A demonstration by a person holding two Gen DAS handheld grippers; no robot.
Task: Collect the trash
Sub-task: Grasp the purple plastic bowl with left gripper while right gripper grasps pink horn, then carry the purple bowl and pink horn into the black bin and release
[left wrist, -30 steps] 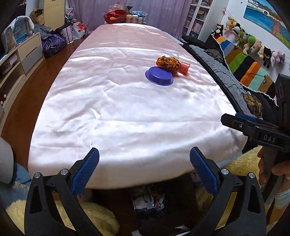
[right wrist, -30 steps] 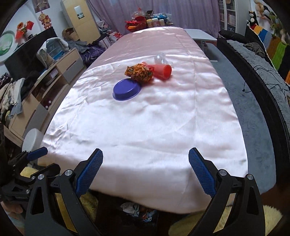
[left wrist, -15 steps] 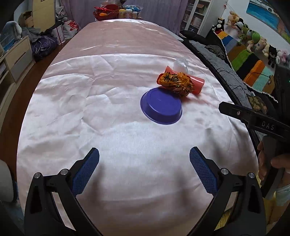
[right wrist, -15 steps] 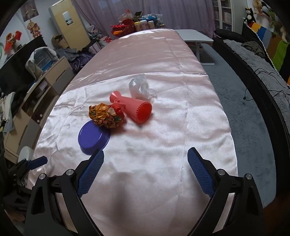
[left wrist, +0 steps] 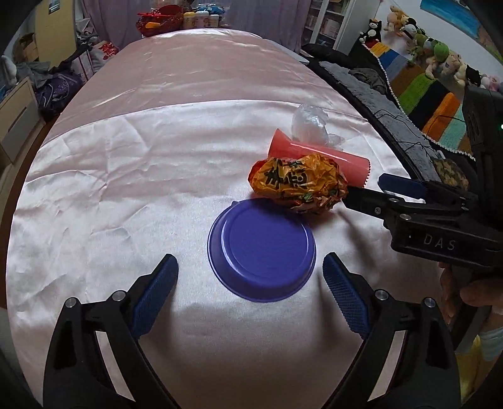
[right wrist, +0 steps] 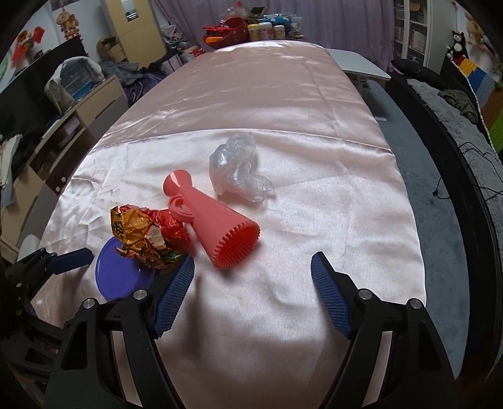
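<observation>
A purple bowl (left wrist: 262, 248) lies upside down on the pink satin tablecloth (left wrist: 141, 176). Behind it lies a crumpled orange snack wrapper (left wrist: 298, 182), then a red plastic horn (left wrist: 317, 154) on its side and a crumpled clear plastic bag (left wrist: 309, 124). My left gripper (left wrist: 251, 283) is open and empty, its jaws either side of the bowl's near edge. My right gripper (right wrist: 251, 283) is open and empty just in front of the horn's wide mouth (right wrist: 237, 243), with the wrapper (right wrist: 144, 232), bowl (right wrist: 119, 277) and clear bag (right wrist: 235, 170) to its left and beyond.
A red basket (right wrist: 226, 28) and several bottles (right wrist: 267, 30) stand at the table's far end. A dark sofa (left wrist: 377, 81) with a striped blanket and plush toys runs along the right. Drawers and clutter line the left. A white side table (right wrist: 361, 66) stands at the far right.
Both grippers have moved forward over the table toward the trash. The bowl now lies between my left jaws and the horn is close before my right gripper. Both stay open.
</observation>
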